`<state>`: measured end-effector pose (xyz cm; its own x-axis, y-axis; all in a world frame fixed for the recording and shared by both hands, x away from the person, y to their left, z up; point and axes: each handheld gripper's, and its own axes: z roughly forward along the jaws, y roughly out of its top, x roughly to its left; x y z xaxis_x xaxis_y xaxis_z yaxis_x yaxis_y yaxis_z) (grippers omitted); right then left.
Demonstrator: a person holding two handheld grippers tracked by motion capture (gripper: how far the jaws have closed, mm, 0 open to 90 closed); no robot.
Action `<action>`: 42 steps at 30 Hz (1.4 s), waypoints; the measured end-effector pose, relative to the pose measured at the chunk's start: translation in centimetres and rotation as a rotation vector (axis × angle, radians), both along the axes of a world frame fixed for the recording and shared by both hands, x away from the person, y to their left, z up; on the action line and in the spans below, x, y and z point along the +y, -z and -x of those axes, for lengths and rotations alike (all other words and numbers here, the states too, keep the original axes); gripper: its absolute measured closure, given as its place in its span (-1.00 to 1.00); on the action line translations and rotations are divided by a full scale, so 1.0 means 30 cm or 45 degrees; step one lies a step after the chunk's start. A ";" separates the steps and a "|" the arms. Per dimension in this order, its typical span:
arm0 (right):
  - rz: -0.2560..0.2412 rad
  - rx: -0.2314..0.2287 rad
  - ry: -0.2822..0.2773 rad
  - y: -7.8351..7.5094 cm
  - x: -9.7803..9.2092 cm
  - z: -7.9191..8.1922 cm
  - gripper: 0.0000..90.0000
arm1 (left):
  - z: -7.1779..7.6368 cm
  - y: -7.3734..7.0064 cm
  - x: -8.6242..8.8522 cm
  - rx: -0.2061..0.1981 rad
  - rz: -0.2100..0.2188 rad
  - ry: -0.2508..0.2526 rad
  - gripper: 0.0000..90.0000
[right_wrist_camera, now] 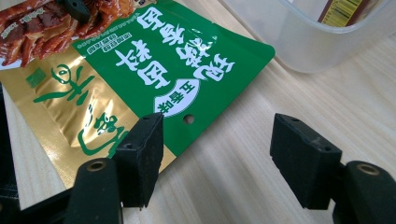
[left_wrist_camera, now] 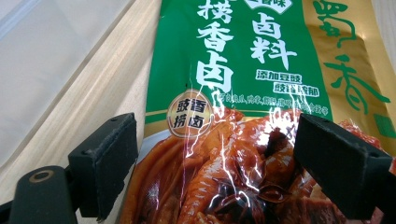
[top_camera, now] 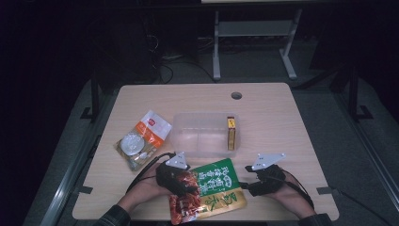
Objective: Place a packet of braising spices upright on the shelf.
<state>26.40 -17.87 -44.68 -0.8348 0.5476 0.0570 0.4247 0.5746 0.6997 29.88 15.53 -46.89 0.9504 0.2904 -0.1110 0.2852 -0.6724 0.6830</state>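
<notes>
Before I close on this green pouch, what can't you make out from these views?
- Green pouch: high view, left gripper hides its red end.
- Green pouch, left gripper view: contact beneath the jaws unclear.
- Yellow box: print too small; right gripper view crops it.
- White packet: label blurred.

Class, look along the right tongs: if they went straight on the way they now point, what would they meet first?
Probably bare light wooden table, then the green top corner of the green-and-gold foil seasoning pouch. The right tongs stand open beside that edge; the clear plastic tub lies farther on. Depth is hard to judge.
</notes>
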 end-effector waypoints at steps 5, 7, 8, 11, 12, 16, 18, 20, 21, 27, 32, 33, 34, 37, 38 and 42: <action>-0.008 -0.005 0.011 -0.002 -0.008 -0.003 -0.23 | 0.001 0.000 0.015 -0.019 0.016 0.026 -0.55; -0.008 -0.009 0.011 -0.004 -0.009 -0.003 -0.23 | 0.002 -0.002 0.020 -0.014 0.019 0.017 -0.45; -0.009 -0.009 0.010 -0.004 -0.009 -0.003 -0.22 | 0.003 -0.004 0.020 -0.011 0.018 0.018 -0.40; -0.012 -0.018 0.006 -0.007 -0.007 -0.002 -0.22 | 0.007 -0.013 0.016 -0.019 -0.019 0.023 -0.25; -0.015 -0.019 0.006 -0.008 -0.006 -0.001 -0.22 | 0.010 -0.015 0.013 -0.021 -0.023 0.023 -0.17; -0.019 -0.024 0.005 -0.010 -0.007 -0.002 -0.22 | 0.027 -0.026 -0.003 -0.037 -0.073 0.049 0.12; -0.023 -0.021 0.011 -0.011 -0.008 -0.002 -0.21 | 0.036 -0.029 -0.010 -0.045 -0.086 0.056 0.26; -0.029 -0.026 0.015 -0.013 -0.009 -0.002 -0.22 | 0.041 -0.032 -0.016 -0.048 -0.101 0.050 0.37; -0.032 -0.025 0.017 -0.014 -0.009 -0.002 -0.22 | 0.043 -0.034 -0.019 -0.053 -0.111 0.048 0.44; -0.059 -0.024 0.031 -0.019 -0.015 -0.004 -0.23 | 0.047 -0.041 -0.027 -0.034 -0.138 0.033 0.80; -0.064 -0.022 0.034 -0.017 -0.015 -0.006 -0.24 | 0.047 -0.044 -0.030 -0.030 -0.149 0.024 0.88; -0.064 -0.025 0.035 -0.018 -0.015 -0.006 -0.25 | 0.047 -0.044 -0.029 -0.031 -0.151 0.023 0.90; -0.068 -0.025 0.037 -0.018 -0.015 -0.006 -0.25 | 0.047 -0.045 -0.028 -0.027 -0.149 0.019 0.91; -0.066 -0.030 0.045 -0.020 -0.020 -0.007 -0.26 | 0.038 -0.043 -0.021 0.004 -0.121 0.009 0.94; -0.067 -0.032 0.043 -0.020 -0.022 -0.008 -0.27 | 0.036 -0.043 -0.019 0.018 -0.114 0.002 0.95; -0.069 -0.035 0.051 -0.020 -0.028 -0.010 -0.30 | 0.032 -0.045 -0.006 0.060 -0.093 -0.018 0.97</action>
<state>26.69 -18.71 -44.08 -0.8139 0.5774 0.0646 0.4267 0.5187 0.7409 28.92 15.36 -45.53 0.9403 0.3130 -0.1334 0.3259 -0.7157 0.6178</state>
